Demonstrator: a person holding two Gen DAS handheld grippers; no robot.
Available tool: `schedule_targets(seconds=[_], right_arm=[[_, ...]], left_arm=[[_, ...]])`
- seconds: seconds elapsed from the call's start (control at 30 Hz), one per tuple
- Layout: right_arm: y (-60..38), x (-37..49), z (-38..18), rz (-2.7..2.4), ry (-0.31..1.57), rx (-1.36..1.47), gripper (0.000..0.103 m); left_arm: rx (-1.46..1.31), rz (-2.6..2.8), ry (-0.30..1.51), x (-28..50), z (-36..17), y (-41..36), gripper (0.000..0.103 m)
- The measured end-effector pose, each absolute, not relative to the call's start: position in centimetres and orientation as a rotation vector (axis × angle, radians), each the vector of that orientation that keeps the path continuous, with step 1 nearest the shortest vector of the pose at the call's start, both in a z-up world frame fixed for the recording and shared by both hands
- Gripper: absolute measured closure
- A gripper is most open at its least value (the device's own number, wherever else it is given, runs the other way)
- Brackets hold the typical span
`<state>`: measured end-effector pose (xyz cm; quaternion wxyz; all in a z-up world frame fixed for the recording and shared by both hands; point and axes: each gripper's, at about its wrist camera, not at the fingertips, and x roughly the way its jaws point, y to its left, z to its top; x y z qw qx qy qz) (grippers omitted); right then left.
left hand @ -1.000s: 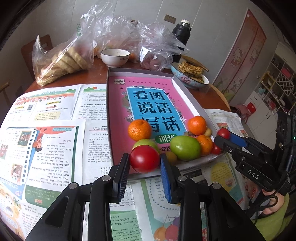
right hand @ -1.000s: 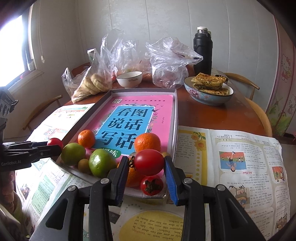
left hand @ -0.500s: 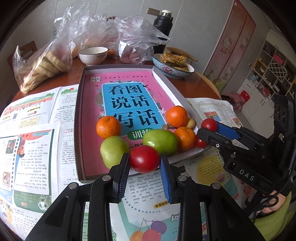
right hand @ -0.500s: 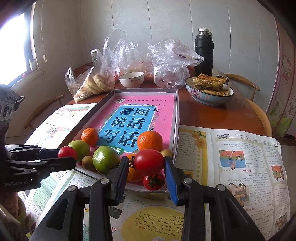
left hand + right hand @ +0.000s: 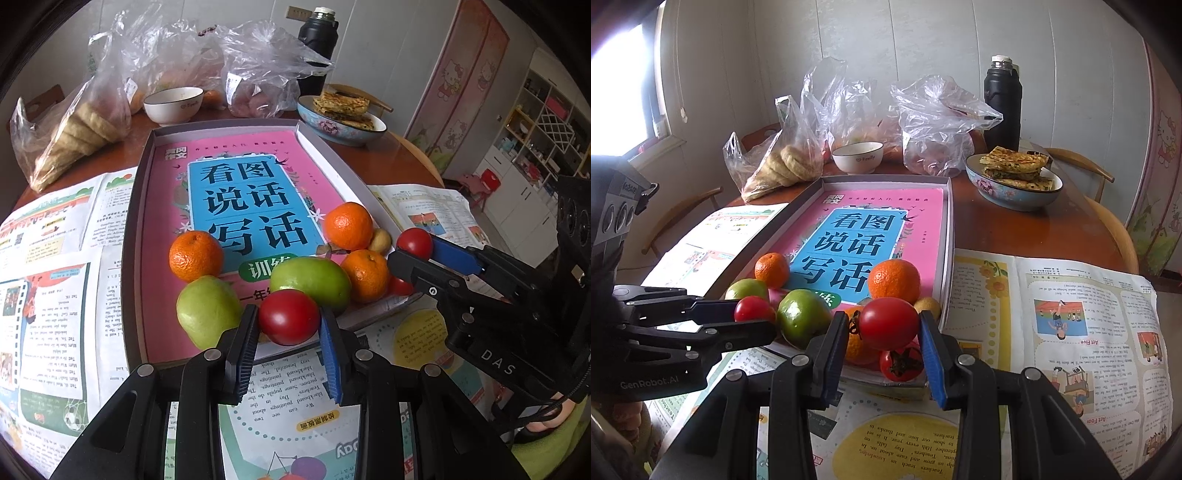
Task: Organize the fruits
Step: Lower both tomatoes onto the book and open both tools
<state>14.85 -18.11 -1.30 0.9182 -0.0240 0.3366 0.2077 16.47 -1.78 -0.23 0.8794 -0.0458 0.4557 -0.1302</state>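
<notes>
Your left gripper (image 5: 289,325) grips a red tomato (image 5: 289,316) at the near edge of the tray (image 5: 142,206); your right gripper (image 5: 882,325) pinches another tomato (image 5: 888,324) over the tray's near right corner.

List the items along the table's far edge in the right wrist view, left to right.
Clear plastic bag of round breads → white ceramic bowl → crumpled clear plastic bag → black insulated flask → blue floral bowl of flatbread pieces.
</notes>
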Motion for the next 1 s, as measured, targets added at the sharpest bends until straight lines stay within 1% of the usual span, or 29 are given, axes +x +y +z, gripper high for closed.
schedule_targets(seconds=[0.43,0.63,0.73,0.87,1.0], right_arm=[[-18.3,15.49,-2.11,0.409,0.718,-0.03,0.064],[-18.25,15.42,-2.06,0.415,0.722,-0.031,0.061],[-18.25,15.35,-2.02,0.417,0.723,-0.027,0.059],[-18.22,15.01,-1.8,0.414,0.714,-0.031,0.052],[-18.39,14.83,-1.6,0.413,0.71,-0.032,0.051]], left_arm=[[-0.087,-0.271,0.952,16.39,-0.25,-1.92,0.07],[-0.087,-0.27,0.954,16.4,-0.29,-1.9,0.069],[-0.084,-0.268,0.955,16.38,-0.34,-1.92,0.069],[-0.084,-0.267,0.956,16.4,-0.33,-1.92,0.069],[-0.086,-0.265,0.958,16.3,-0.3,-1.91,0.068]])
